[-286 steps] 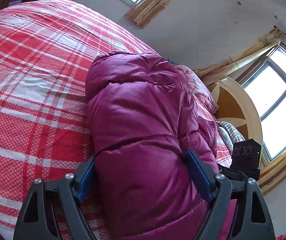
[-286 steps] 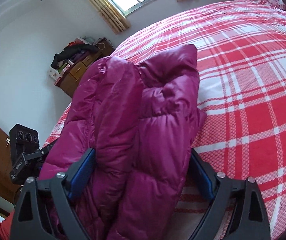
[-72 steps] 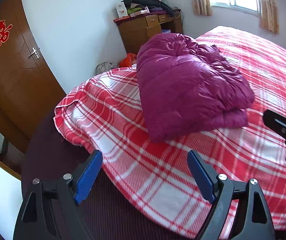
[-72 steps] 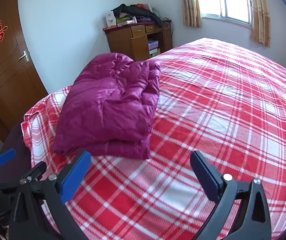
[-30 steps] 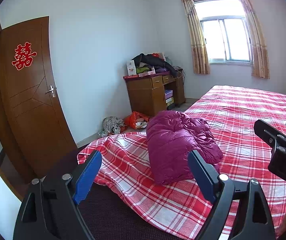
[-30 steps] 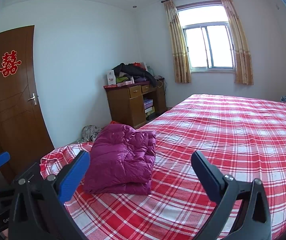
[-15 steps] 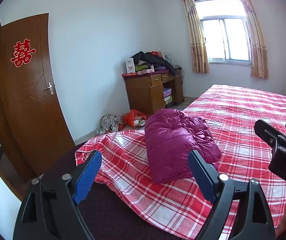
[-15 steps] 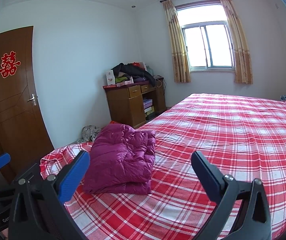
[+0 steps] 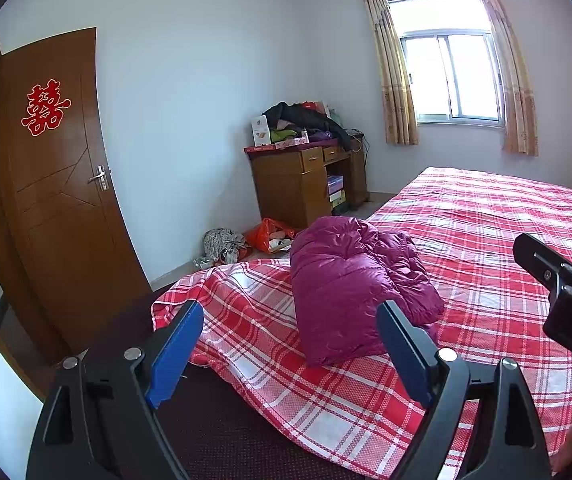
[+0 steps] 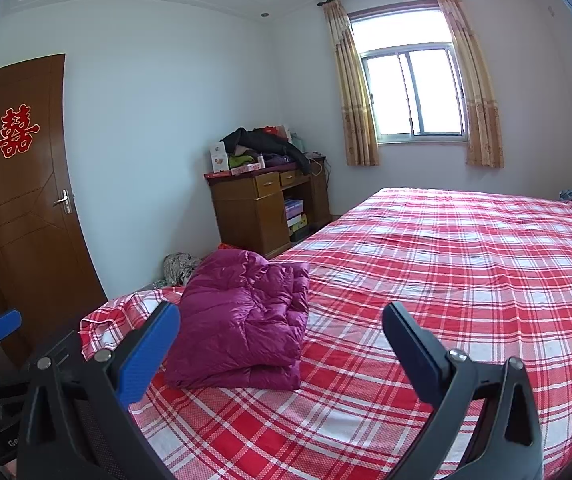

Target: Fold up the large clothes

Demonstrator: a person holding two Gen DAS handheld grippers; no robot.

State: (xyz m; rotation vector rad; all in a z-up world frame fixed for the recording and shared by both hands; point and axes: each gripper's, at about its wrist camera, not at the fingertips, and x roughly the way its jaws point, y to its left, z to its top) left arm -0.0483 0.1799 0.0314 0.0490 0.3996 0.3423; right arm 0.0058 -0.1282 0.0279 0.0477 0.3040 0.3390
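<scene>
A magenta puffer jacket (image 9: 349, 280) (image 10: 246, 320) lies folded in a thick bundle near the corner of the bed, on the red and white checked sheet (image 9: 485, 232) (image 10: 445, 264). My left gripper (image 9: 289, 354) is held back from the bed, open, with nothing between its blue pads; the jacket lies well beyond them. My right gripper (image 10: 280, 354) is open too and empty, hovering off the bed's near edge, with the jacket ahead on its left. The right gripper's body (image 9: 565, 292) shows at the right edge of the left wrist view.
A brown door (image 9: 54, 184) with a red paper cutout stands at the left. A wooden desk (image 9: 305, 184) piled with clothes and boxes is by the far wall, with bags (image 9: 246, 240) on the floor beside it. A curtained window (image 10: 413, 96) is behind the bed.
Over the last second nothing has visibly moved. Before that both grippers let go of the folded jacket and drew back from the bed.
</scene>
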